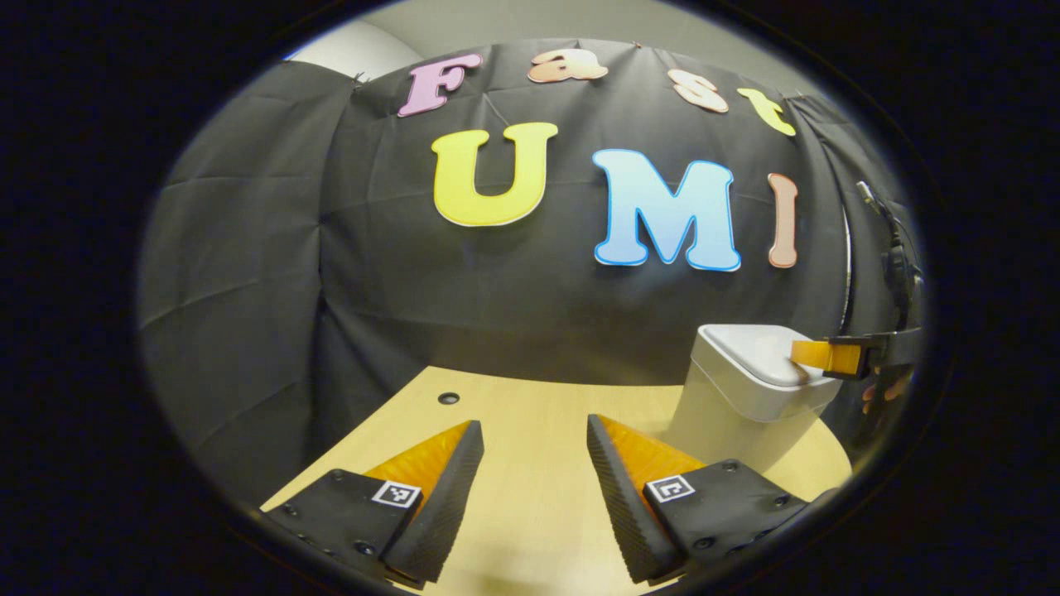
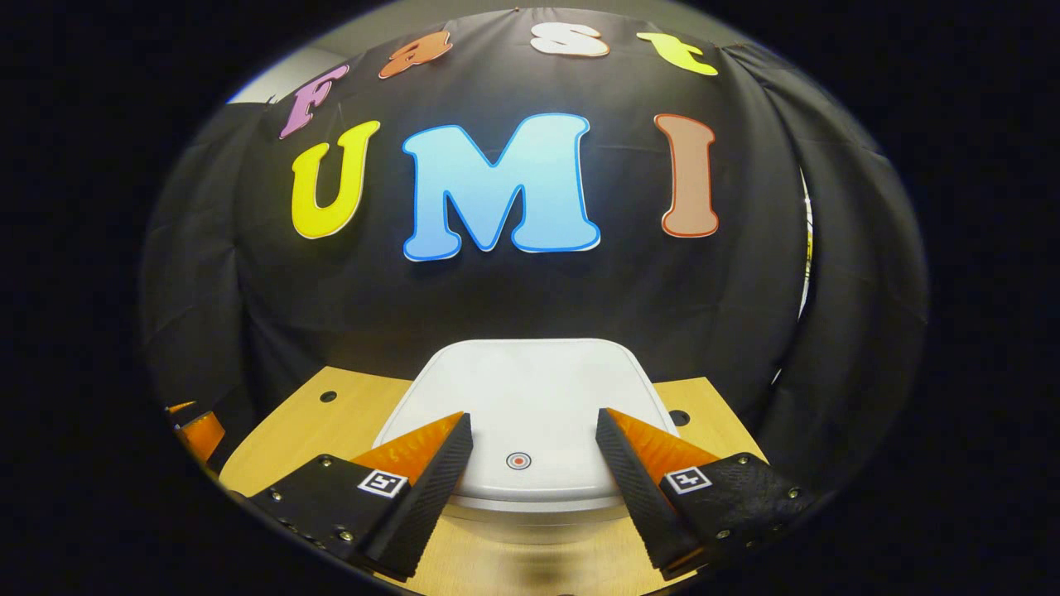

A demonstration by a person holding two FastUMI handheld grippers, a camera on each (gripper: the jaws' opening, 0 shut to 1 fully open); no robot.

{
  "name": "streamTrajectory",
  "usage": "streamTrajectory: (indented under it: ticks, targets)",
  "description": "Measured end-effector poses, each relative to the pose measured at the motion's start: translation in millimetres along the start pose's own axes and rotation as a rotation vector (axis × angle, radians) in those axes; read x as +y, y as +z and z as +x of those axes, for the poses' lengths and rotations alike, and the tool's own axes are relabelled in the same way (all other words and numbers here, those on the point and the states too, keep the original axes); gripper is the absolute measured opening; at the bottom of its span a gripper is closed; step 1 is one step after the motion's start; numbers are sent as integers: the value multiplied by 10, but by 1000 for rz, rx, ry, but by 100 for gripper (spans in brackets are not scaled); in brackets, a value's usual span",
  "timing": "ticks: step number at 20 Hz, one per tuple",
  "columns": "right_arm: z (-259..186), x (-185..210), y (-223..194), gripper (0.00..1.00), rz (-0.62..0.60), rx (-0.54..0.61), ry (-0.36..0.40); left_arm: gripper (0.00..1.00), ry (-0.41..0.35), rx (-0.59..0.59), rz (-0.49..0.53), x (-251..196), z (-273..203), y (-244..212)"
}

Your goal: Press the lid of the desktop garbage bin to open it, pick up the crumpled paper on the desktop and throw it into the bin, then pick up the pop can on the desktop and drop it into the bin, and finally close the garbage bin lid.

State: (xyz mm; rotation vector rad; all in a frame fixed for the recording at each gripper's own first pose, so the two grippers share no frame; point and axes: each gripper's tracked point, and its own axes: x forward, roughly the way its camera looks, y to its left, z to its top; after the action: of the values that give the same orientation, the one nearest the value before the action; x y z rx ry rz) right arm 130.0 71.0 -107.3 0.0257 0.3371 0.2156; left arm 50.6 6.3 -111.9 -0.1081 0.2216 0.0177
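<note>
Black cloth walls close off the booth behind a pale wooden worktop (image 1: 530,430), which fills the lower middle of both views. In the left gripper view, your left tongs (image 1: 535,451) sit at the bottom of the frame, spread wide with bare wood between the fingers and nothing pinched. At the right of that frame stands the white plastic desktop garbage bin (image 1: 729,414), its rounded lid (image 1: 758,352) shut and tilted a little toward the camera. Your right tongs (image 1: 807,360) reach in from the far right edge there, their tip touching the top of the lid; from that angle you cannot tell how far apart they stand. Part of your hand (image 1: 886,389) shows behind them at the right edge. In the right gripper view, the same tongs (image 2: 534,434) sit low in the frame, spread wide, one finger at either side over the near edge of the white lid (image 2: 530,389). Between the fingers, low in the centre, lies a small round red-and-white button (image 2: 518,461) on the lid. The bin's body (image 2: 538,517) shows just beneath the lid's front rim. At the lower left edge of that view you can see a bit of the left tongs (image 2: 195,430).
</note>
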Motion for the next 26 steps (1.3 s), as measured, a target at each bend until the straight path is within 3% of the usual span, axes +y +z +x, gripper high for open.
streamTrajectory:
  ticks: [9,14,16,22,25,26]
  targets:
    - [-5,-12,-37,97,20,-150,-9,84,-16,5,21,-148,-51,-9]
    - [5,-1,-73,98,12,-177,-12,87,-38,9,49,-261,-93,-30]
    - [2,-6,-70,98,8,-202,-12,84,-44,10,56,-286,-106,-30]
    - [-4,-3,-63,98,7,-228,-25,87,-38,5,65,-255,-141,-5]
    - [-5,-12,-34,97,29,-235,-16,81,-32,-8,66,-221,-154,60]
    - [-7,-9,-38,97,30,-234,-13,84,-30,-14,65,-221,-162,75]
